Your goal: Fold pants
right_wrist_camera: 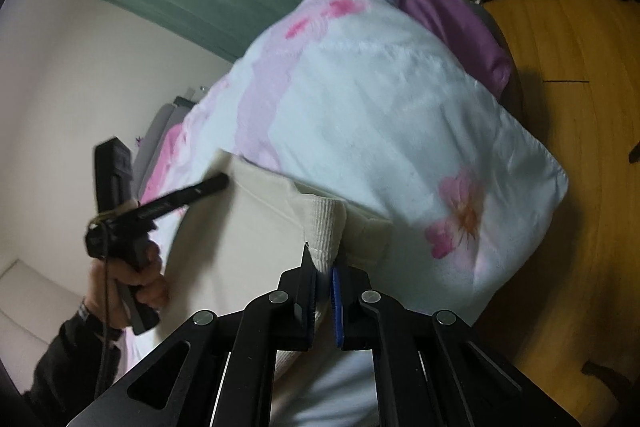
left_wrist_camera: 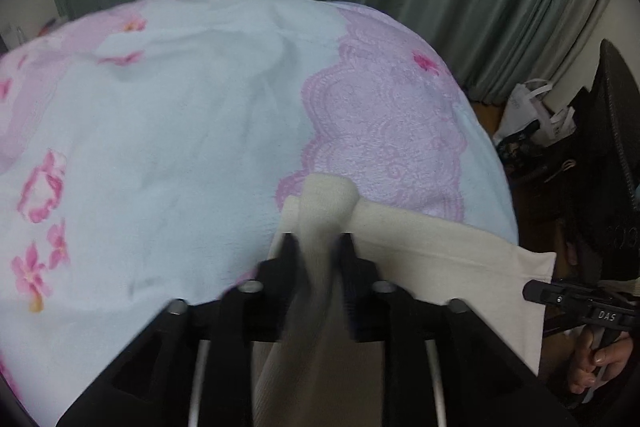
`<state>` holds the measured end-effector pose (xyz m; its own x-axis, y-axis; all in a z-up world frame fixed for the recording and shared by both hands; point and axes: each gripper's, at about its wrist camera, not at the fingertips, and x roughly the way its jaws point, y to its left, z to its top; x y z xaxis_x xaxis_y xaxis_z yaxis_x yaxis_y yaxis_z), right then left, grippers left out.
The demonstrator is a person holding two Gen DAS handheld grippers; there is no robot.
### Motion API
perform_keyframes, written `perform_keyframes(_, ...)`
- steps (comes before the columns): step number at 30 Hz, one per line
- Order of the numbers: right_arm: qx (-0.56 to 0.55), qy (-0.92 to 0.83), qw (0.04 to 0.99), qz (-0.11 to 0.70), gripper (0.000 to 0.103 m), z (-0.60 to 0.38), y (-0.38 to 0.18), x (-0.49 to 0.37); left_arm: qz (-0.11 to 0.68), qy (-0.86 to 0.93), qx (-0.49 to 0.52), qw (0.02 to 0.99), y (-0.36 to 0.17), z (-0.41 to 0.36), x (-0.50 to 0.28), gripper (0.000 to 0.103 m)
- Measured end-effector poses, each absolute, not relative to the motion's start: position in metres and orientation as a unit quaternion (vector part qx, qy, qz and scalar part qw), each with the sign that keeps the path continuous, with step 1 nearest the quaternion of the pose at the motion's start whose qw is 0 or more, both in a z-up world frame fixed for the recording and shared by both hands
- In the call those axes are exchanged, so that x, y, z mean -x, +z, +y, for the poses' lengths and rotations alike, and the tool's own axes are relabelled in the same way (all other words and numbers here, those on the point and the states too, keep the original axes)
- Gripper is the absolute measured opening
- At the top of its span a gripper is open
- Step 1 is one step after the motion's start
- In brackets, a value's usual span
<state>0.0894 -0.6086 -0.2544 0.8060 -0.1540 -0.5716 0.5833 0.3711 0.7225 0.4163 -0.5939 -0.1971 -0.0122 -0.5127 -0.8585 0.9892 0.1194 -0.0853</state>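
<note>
The cream pants [left_wrist_camera: 420, 251] lie on a bed covered by a pale blue floral blanket [left_wrist_camera: 160, 147], near its edge, with each hand's tool gripping a bunched bit of the same ribbed edge. The left tongs [left_wrist_camera: 316, 247] stand part-way apart with a thick roll of cloth filling the gap between them; the right tongs [right_wrist_camera: 322, 267] are pinched nearly together on a fold of ribbed hem.

The main risk looks to be on the left side. The roll between those fingers is fat and loosely gathered, and whether the pads truly press it cannot be read through the blur, so a pull could let it slide out and the edge would drop unevenly. The right grip bites only the tip of the hem; a sharp tug could strip it free. If the two hands travel at different rates the cloth between them would likely skew, leaving a crooked fold. The fluffy blanket may also drag on the fabric and rumple the lower layer, and the pants sit near the bed's edge above the wooden floor [right_wrist_camera: 568, 107], where a slipped end could hang off.

Most of the garment is hidden beneath the tools' frames, so legs, waistband and fold count cannot be told. Both views are motion-blurred
</note>
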Motion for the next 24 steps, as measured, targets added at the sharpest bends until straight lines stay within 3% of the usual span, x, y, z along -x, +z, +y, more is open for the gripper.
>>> perform_keyframes(2,-0.511,-0.227,0.800,0.217,0.010,-0.610,-0.255,-0.091,0.383,-0.580,-0.309,0.649,-0.191,-0.589,-0.412,0.067)
perform_keyframes(5,-0.487,-0.251,0.803,0.233,0.026,-0.608,-0.243,-0.091,0.369,-0.584,-0.302,0.657,-0.175,-0.576,-0.406,0.068)
perform_keyframes(7,-0.445,-0.296,0.810,0.241,0.051,-0.602,-0.224,-0.085,0.357,-0.582,-0.295,0.668,-0.159,-0.564,-0.404,0.068)
perform_keyframes(9,-0.414,-0.325,0.817,0.235,0.068,-0.597,-0.205,-0.077,0.342,-0.581,-0.273,0.686,-0.138,-0.542,-0.400,0.068)
perform_keyframes(16,-0.343,-0.294,0.866,0.215,0.070,-0.553,-0.132,-0.080,0.293,-0.530,-0.223,0.764,-0.067,-0.412,-0.375,0.071)
perform_keyframes(24,-0.297,-0.140,0.919,0.219,0.070,-0.437,-0.074,-0.121,0.265,-0.285,-0.166,0.906,-0.031,-0.168,-0.344,0.075)
